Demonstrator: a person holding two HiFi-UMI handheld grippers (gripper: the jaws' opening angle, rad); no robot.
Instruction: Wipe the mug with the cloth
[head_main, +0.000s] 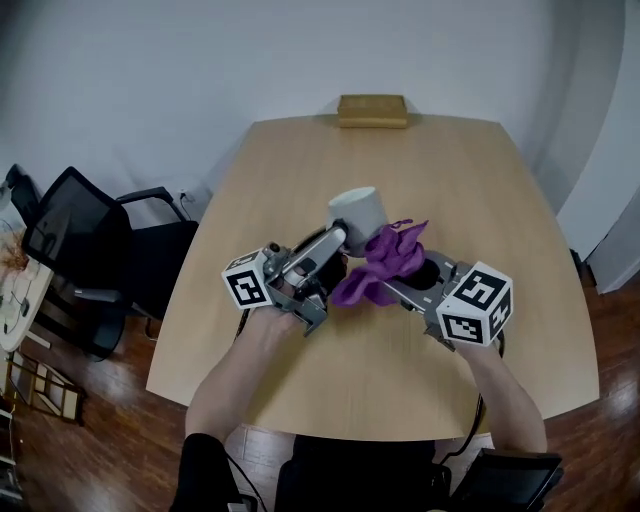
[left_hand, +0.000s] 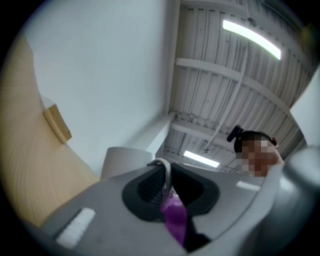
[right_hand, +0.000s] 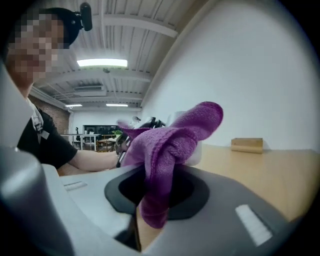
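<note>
Thin handle (left_hand: 165, 176) of mug (head_main: 357, 208) is being clamped by L gripper (head_main: 336, 238), cloth (head_main: 385, 262) by R gripper (head_main: 404, 285); w/ hard wiping, mug risks being twisted loose & dropped.

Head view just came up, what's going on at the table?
A person works with tongs in each hand over a wooden table. The left tongs are shut on the handle of the white mug. The right tongs are clamped on a bunched purple cloth, held right beside the mug; whether it touches is unclear.
</note>
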